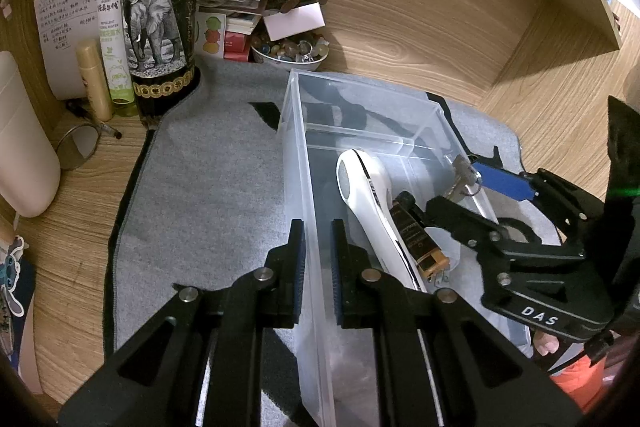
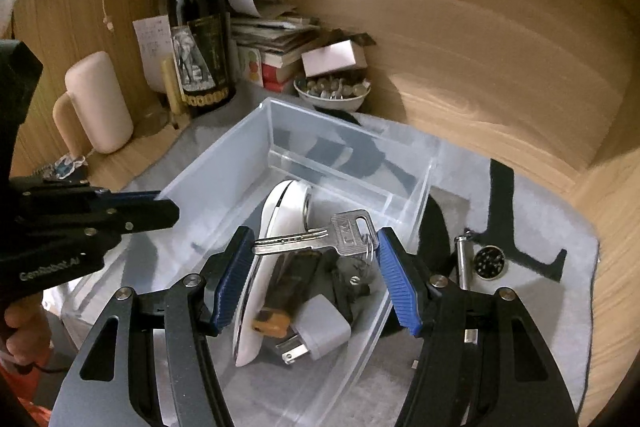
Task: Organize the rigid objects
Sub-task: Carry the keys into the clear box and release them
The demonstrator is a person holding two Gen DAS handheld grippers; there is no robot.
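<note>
A clear plastic bin (image 1: 298, 163) (image 2: 224, 171) sits on a grey cloth. Inside lie a white handheld device (image 1: 366, 195) (image 2: 276, 235), a dark lighter with a gold end (image 1: 416, 239) (image 2: 288, 291) and a grey plug adapter (image 2: 320, 331). My left gripper (image 1: 318, 259) is shut on the bin's left wall; it also shows in the right wrist view (image 2: 160, 207). My right gripper (image 2: 316, 267) (image 1: 460, 183) hangs over the bin, jaws wide apart. A silver key (image 2: 316, 237) (image 1: 464, 171) spans between the pads, in the air above the bin's contents.
A wine bottle (image 1: 160, 11) (image 2: 202, 27), spray bottle (image 1: 114, 27), pink container (image 2: 98, 103), papers and a bowl of stones (image 1: 290, 51) (image 2: 332, 91) crowd the back left. A metal cylinder (image 2: 464, 259) and a round dark disc (image 2: 489, 262) lie on the cloth right of the bin.
</note>
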